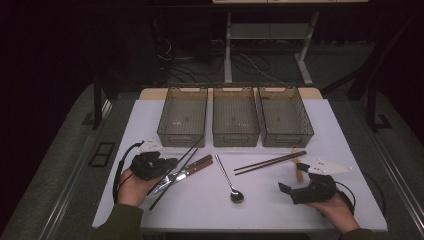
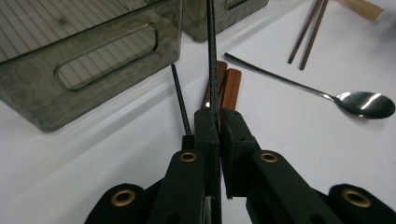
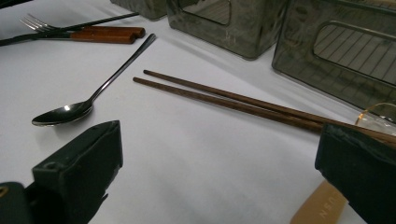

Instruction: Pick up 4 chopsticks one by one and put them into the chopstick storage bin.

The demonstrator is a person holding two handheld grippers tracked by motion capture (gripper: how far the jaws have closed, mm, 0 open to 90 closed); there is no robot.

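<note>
My left gripper (image 1: 169, 163) is at the table's left front, shut on one black chopstick (image 2: 212, 70) that runs up between its fingers (image 2: 207, 128). A second black chopstick (image 2: 180, 98) lies beside it on the table. Under them lie a wood-handled fork and knife (image 1: 187, 170). A steel spoon (image 1: 231, 184) lies mid-table, and a pair of brown chopsticks (image 1: 270, 162) lies right of it. My right gripper (image 1: 292, 176) stands open near the front right, with nothing between its jaws. The brown chopsticks (image 3: 233, 100) lie just ahead of it.
Three smoky clear bins (image 1: 235, 120) stand side by side at the back of the white table (image 1: 280, 210). A light wooden handle (image 3: 322, 205) lies by my right gripper's right jaw. A person's hands hold both grippers from the near edge.
</note>
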